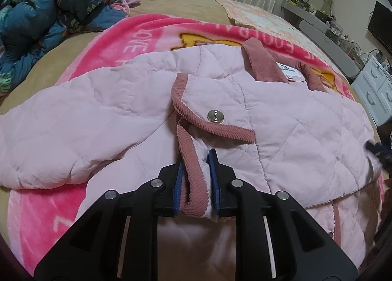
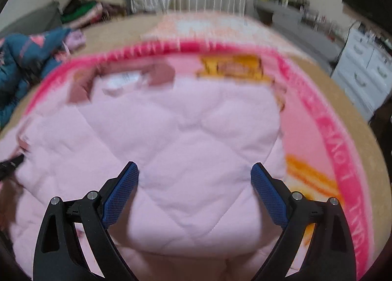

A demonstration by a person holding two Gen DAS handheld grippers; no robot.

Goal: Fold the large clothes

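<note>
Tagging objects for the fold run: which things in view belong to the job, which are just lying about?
In the job:
- pink quilted jacket
- its corduroy-trimmed edge, pinched in the left gripper
- right gripper, jaws open above the jacket

Lying about:
- pink blanket under the jacket
- blue patterned duvet
- clothes pile
- white drawers

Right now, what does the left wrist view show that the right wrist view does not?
Only the left wrist view: the left tongs shut on the jacket's corduroy trim, and a metal snap button.

Only the right wrist view: the right tongs open above the quilted fabric, gripping nothing; the picture is blurred.

Both: the pale pink quilted jacket lying on a bright pink blanket on the bed, with its neck label showing.
</note>
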